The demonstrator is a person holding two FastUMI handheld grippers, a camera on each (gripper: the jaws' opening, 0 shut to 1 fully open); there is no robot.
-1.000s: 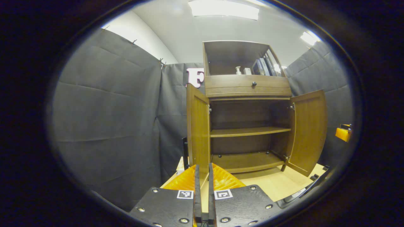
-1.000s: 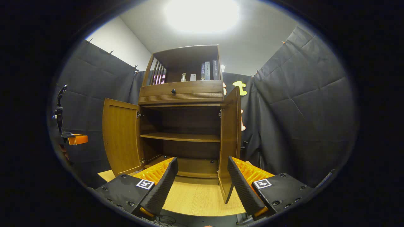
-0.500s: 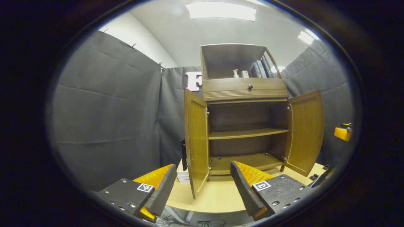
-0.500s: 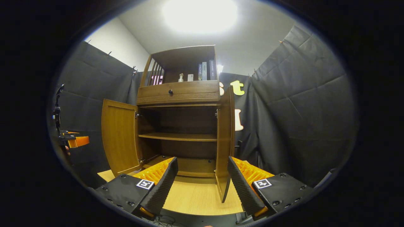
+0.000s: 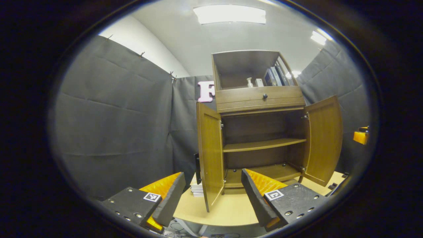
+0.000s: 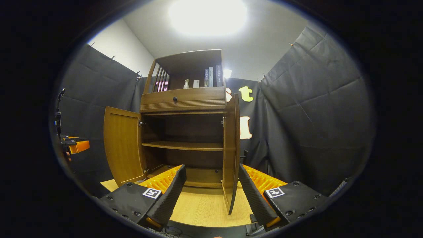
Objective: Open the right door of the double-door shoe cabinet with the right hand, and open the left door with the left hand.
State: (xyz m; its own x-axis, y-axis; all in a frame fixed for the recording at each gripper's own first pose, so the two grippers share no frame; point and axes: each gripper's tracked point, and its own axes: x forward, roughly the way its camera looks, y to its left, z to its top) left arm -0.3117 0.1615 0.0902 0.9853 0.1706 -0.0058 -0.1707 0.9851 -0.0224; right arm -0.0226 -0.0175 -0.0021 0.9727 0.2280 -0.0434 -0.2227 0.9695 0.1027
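Tabletop (image 5: pixel 231 210) shoe cabinet (image 5: pixel 261 99), shelves bare

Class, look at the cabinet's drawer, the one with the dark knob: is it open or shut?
Shut. The drawer sits flush with the cabinet front, while both doors below hang swung wide.

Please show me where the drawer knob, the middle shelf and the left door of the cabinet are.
drawer knob (image 5: pixel 264 96): left gripper view, on its round head.
middle shelf (image 5: pixel 261 145): left gripper view, on its front edge.
left door (image 6: pixel 121 142): right gripper view, on its inner panel.
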